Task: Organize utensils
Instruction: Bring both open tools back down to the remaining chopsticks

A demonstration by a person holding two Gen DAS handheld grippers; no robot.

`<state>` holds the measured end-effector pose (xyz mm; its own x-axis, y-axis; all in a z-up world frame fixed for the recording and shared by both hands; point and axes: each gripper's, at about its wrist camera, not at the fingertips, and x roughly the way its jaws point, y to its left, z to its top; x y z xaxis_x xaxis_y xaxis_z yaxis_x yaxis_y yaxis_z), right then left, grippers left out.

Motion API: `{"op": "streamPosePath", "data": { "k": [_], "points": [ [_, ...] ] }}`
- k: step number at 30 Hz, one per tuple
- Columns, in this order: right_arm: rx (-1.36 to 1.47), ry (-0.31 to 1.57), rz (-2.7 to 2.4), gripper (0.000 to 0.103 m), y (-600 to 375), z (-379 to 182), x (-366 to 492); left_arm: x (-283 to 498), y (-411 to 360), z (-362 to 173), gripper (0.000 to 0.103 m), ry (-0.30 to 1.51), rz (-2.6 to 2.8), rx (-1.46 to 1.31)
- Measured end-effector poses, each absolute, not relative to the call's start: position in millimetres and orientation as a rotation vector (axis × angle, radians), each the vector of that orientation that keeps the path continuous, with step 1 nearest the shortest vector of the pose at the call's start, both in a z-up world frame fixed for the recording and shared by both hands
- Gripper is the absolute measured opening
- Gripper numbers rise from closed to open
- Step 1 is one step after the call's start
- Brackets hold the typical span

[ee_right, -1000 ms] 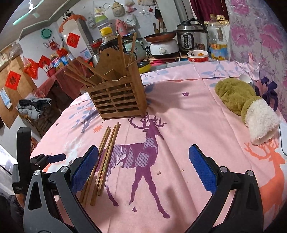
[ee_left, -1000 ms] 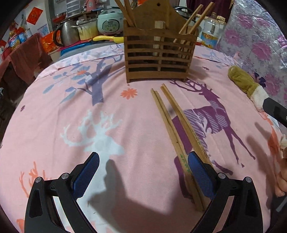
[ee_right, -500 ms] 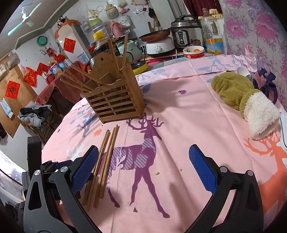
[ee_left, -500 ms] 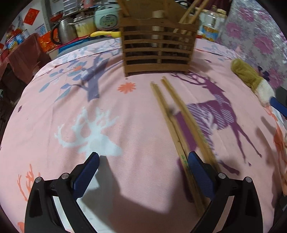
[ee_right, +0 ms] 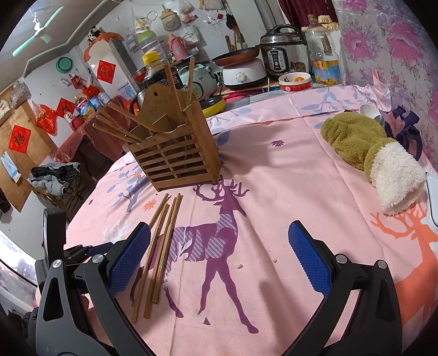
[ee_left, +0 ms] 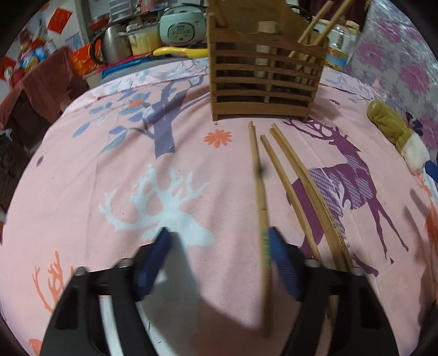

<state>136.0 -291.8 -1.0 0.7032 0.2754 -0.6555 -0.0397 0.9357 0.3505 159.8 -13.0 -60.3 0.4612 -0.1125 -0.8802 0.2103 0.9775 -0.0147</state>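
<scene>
A slatted wooden utensil holder [ee_left: 264, 79] stands on the pink deer tablecloth with several chopsticks in it; it also shows in the right wrist view [ee_right: 175, 153]. Several loose wooden chopsticks [ee_left: 298, 189] lie in front of it, also in the right wrist view [ee_right: 161, 246]. My left gripper [ee_left: 219, 246] is open but narrowed, and one chopstick [ee_left: 260, 197] lies against its right pad. My right gripper [ee_right: 219, 260] is wide open and empty above the purple deer, to the right of the chopsticks.
A green and white plush mitten [ee_right: 375, 153] lies at the table's right side. Beyond the table's far edge stand a rice cooker [ee_left: 182, 26], a kettle [ee_left: 109, 46], a pressure cooker [ee_right: 283, 53] and an oil bottle [ee_right: 325, 59].
My left gripper's jaws have narrowed. One chopstick has swung left, away from the others, and now lies along the left gripper's right pad. The right gripper has barely moved.
</scene>
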Motion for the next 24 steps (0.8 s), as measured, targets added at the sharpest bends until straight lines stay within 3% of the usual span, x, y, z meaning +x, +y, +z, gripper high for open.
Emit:
{"op": "streamPosePath", "data": {
  "k": [3,4,8,9,12,14,15,16,21,24],
  "points": [
    [0.313,0.768,0.174,0.098,-291,1,135,159,-15,-58,0.013,1.060,-0.219,0.100],
    [0.304,0.765,0.172,0.098,-290,1,135,159,-14,-58,0.008,1.059,-0.215,0.101],
    [0.261,0.775,0.202,0.095,-281,-1,135,168,0,-60,0.006,1.063,-0.152,0.065],
    [0.245,0.784,0.222,0.089,-275,-2,135,170,4,-60,0.006,1.067,-0.148,0.050],
    [0.205,0.842,0.287,0.070,-259,-13,138,175,13,-60,0.011,1.073,-0.141,0.010],
    [0.188,0.892,0.330,0.062,-250,-22,140,175,16,-58,0.034,1.076,-0.157,-0.012],
    [0.177,0.923,0.356,0.059,-244,-27,141,175,17,-56,0.059,1.073,-0.151,-0.022],
    [0.168,0.942,0.373,0.058,-239,-31,141,173,19,-54,0.068,1.064,-0.138,-0.026],
    [0.089,0.971,0.418,0.056,-217,-40,136,170,29,-42,0.070,1.031,-0.137,-0.076],
    [0.062,0.987,0.430,0.050,-209,-46,134,171,34,-41,0.071,1.026,-0.104,-0.086]
  ]
}}
